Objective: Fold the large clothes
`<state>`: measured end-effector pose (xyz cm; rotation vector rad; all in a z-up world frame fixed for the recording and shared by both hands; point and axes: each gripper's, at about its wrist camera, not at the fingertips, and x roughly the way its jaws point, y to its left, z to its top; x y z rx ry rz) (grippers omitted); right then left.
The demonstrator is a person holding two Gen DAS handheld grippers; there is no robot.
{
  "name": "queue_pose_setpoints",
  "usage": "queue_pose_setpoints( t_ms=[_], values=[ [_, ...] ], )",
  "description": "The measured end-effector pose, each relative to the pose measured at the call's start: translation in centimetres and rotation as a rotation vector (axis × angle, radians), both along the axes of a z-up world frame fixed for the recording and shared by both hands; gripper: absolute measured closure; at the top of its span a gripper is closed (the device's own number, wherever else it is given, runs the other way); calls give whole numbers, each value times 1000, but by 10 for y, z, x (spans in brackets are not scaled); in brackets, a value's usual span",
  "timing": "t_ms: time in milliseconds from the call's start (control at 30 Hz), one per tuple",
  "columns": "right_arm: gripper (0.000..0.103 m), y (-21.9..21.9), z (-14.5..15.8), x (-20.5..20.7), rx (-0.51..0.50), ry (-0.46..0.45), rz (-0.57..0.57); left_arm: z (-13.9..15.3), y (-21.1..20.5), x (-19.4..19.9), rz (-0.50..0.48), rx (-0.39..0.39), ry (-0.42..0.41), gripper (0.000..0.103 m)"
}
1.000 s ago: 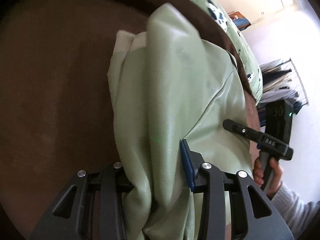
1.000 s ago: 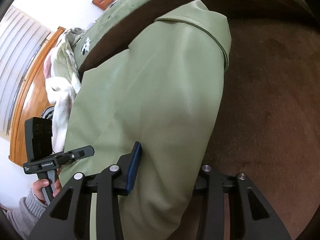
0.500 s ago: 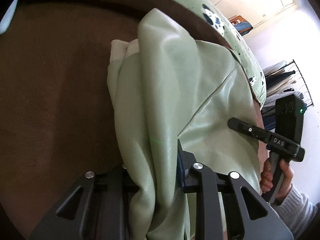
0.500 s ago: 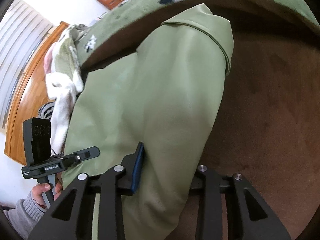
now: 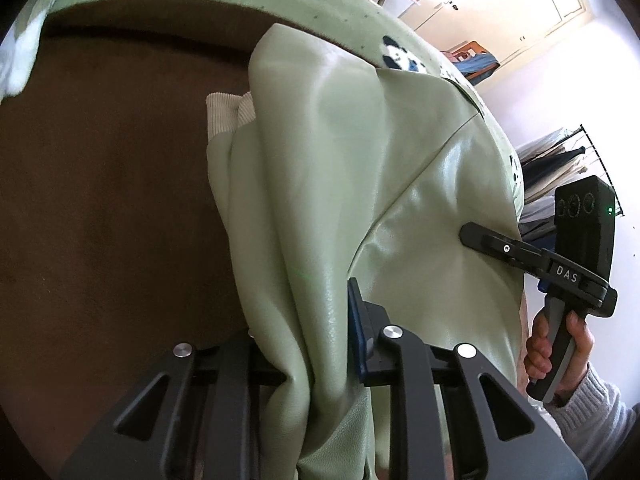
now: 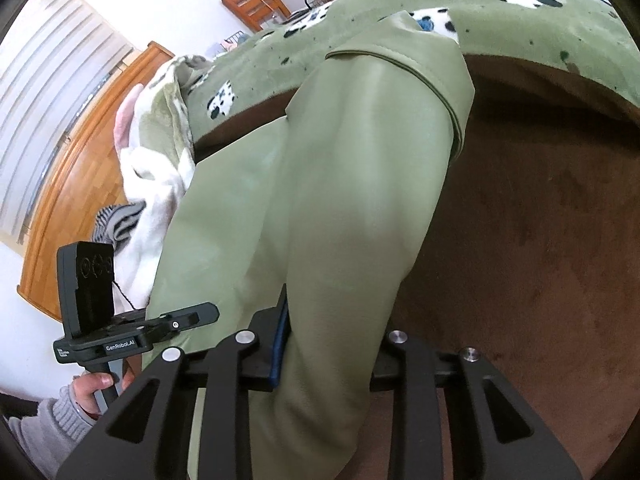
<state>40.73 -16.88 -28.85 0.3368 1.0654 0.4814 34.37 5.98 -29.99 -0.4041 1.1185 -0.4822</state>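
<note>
- L gripper (image 5: 316, 340): clenched on a bunched handful of the pale green faux-leather jacket (image 5: 360, 152). Jaws have just been closing, w/ the fabric between them; blue pad presses into the gather on one side, other finger hidden behind the folds.
- R gripper (image 6: 328, 344): same story, clamped on a thick roll of the jacket (image 6: 340, 200). Jaws have closed further too, cloth between; blue pad tight against the roll.
- Each wrist view catches the other tool held out to the side by a hand (image 5: 560, 344) in a grey knit sleeve, so both grips sit along the near edge of the garment, apart from each other.
- Jacket: hangs up off the brown bed surface (image 5: 100, 220) near the tools, far end draped down onto it. Cream ribbed cuff (image 5: 228, 114) peeks out at the far left; stitched hem or collar edge (image 6: 440, 92) curls over at the far end in R view.
- Beyond: green blanket w/ panda print (image 6: 520, 12) around the brown area, more crumpled bedding at the side, wooden headboard (image 6: 80, 168) behind.
- Progress, my read: early-to-mid. Garment already looks narrowed lengthwise, but no neat stack yet. Prob. left: carry near edge over to far end, lay flat, smooth, maybe 1 more fold.
</note>
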Motion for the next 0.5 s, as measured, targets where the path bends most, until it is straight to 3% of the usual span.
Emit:
queue_pose_setpoints(
  t_ms=[300, 500],
  values=[
    [75, -14, 18, -9, 0, 8, -26, 19, -15, -6, -44, 44, -6, 80],
    [75, -32, 50, -14, 2, -17, -57, 54, -36, 0, -87, 58, -22, 80]
  ],
)
